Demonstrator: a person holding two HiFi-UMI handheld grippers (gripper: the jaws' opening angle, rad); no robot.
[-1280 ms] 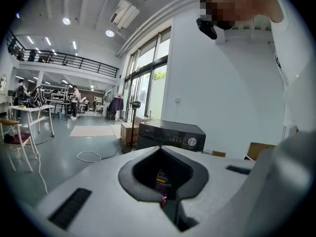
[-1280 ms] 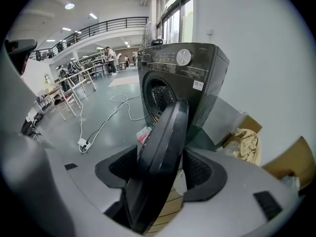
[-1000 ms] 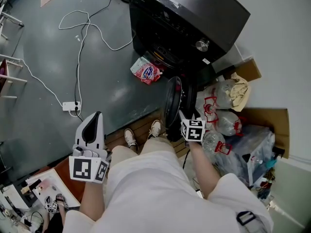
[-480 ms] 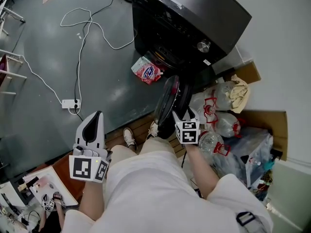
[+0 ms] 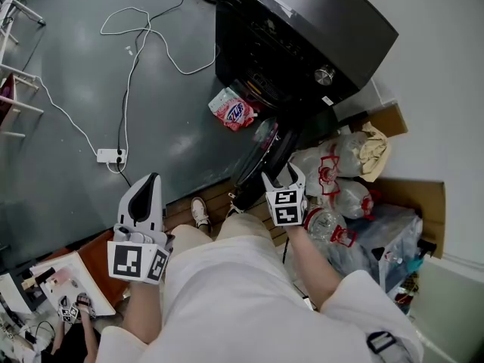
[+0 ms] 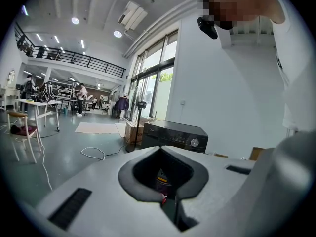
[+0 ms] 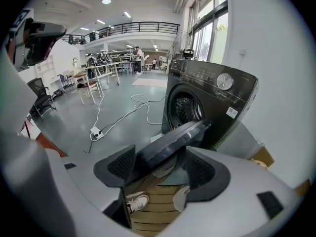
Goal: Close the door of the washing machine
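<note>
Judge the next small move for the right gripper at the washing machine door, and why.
Probably swing the door toward the drum opening with the right gripper: its jaws, which have just been opening, straddle the door's edge without clamping it, and the door stands ajar, well short of the washing machine.

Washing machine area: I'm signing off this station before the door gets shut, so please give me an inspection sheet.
Surface: grey floor, wooden slatted mat underfoot.
Job's things: black front-loading washing machine; its round dark door stands open.
Clutter: pink printed packet before the machine; clear tied plastic bags and cardboard beside it.
Grippers: right gripper jaws apart, just been opening, door's edge between them; left gripper shut, empty.
Cables: white cable to white power strip on floor.
Surroundings: white wall behind.
</note>
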